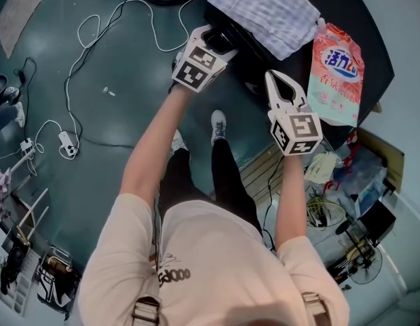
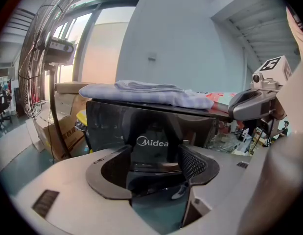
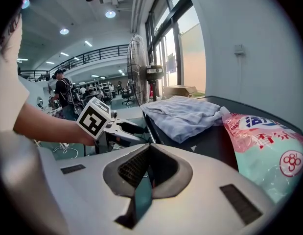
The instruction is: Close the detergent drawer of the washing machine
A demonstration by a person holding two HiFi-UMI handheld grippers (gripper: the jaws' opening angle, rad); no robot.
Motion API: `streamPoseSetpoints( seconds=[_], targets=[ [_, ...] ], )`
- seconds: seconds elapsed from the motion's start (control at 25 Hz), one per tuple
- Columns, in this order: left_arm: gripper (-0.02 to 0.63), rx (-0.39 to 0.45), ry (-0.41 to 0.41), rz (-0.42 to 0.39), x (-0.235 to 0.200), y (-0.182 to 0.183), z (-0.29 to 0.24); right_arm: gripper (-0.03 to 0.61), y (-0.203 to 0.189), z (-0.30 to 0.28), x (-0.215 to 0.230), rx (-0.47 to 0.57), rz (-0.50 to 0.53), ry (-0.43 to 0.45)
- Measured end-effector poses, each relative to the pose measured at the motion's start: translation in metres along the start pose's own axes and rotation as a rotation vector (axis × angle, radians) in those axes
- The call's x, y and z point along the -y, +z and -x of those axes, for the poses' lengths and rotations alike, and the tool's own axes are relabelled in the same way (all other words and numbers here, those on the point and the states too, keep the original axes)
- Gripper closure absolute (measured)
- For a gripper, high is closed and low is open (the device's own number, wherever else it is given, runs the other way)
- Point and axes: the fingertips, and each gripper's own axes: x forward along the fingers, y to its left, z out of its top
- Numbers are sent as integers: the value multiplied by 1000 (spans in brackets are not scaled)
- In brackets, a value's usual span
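Left claw is spread wide w/ nothing pinched. Framed between the jaws is a dark glossy panel w/ the Midea logo, which I take to be the detergent drawer, at the front of the washing machine. Can't tell if it's touching yet. Right claw is nearly closed, empty, hanging off to the side.

Drawer looks like hard smooth plastic — light, stiff, prob slippery, so IMO push flat on the middle of the face, no grabbing. On top of the machine: a soft folded cloth and a crinkly pink detergent bag — a hard shove might jostle them.
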Motion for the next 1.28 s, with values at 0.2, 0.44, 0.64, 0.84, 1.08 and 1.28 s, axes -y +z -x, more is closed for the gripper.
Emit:
streamPoseSetpoints(
  seconds=[0.2,0.44,0.64,0.84,1.08,1.28],
  targets=[
    [307,6,-4,-2,0,-1,-2,580,-2,-1,1,-2,-7,2],
    [305,5,-5,-1,-1,0,-2,580,0,-4,-1,1,-7,4],
    [305,5,0,1,-2,-1,-2,580,0,-2,-2,0,-8,2],
    [305,11,-5,3,-1,0,-1,580,-1,-1,-3,5,-12,-4],
    [304,17,-3,3,-1,-1,-3,580,-4,0,-1,15,-22,-17],
    [304,12,-4,6,-1,-1,-4,580,-5,-2,0,12,-27,-18]
  ],
)
